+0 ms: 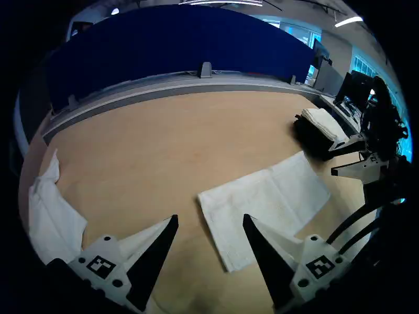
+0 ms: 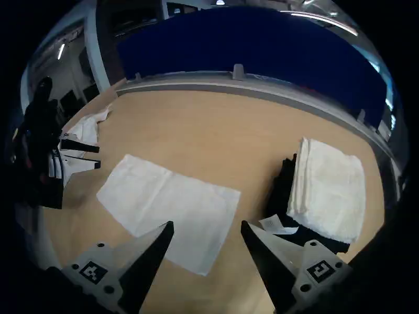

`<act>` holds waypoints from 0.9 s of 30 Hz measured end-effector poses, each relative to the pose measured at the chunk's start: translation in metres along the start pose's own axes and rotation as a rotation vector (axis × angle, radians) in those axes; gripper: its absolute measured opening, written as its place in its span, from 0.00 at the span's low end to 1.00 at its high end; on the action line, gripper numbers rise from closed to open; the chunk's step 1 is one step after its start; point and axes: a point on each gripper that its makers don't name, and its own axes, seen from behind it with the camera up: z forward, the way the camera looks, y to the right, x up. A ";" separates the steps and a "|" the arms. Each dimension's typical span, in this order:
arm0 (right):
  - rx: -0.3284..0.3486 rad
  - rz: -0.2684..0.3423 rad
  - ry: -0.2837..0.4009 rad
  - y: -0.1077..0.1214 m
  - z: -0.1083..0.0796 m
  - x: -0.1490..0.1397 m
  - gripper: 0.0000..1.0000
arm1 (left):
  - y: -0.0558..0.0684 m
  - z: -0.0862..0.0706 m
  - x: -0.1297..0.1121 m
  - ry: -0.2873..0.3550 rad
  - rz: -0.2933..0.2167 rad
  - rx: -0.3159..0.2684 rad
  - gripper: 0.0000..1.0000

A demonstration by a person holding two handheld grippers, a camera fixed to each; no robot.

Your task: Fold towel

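Evidently little is done: the towel (image 1: 264, 201) lies flat on the table (image 1: 173, 136), ungrasped, its folds seemingly all left. The left hand-held gripper (image 1: 210, 216) and right hand-held gripper (image 2: 207, 224) hover wide, empty, near it.

in the left gripper view, the spread towel (image 1: 264, 196) loses part of its near edge behind one of the fingers (image 1: 264, 251) of the left gripper (image 1: 209, 225). at lower left, a crumpled cloth (image 1: 50, 209) slips behind the other finger's mount and is cut by the picture's edge. at far right, the right gripper (image 1: 328, 164) covers the near end of the folded towel (image 1: 324, 121); whatever holds it is a dark shape, too dim to make out.

in the right gripper view, the dark item (image 2: 283, 183) under the folded towel is mostly covered and cannot be identified. a small white tag (image 2: 276, 224) is too small to read.
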 end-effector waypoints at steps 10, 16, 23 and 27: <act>0.011 -0.016 -0.006 -0.002 -0.006 -0.008 1.00 | -0.008 -0.014 0.000 0.040 -0.026 0.045 0.92; 0.031 -0.037 -0.020 -0.005 -0.007 -0.015 1.00 | -0.016 -0.032 -0.009 0.068 -0.030 0.099 0.93; 0.062 -0.085 -0.045 -0.009 -0.008 -0.024 1.00 | -0.021 -0.062 -0.030 0.085 -0.063 0.157 0.93; 0.075 -0.115 -0.062 -0.010 -0.010 -0.030 1.00 | -0.023 -0.081 -0.046 0.088 -0.095 0.181 0.93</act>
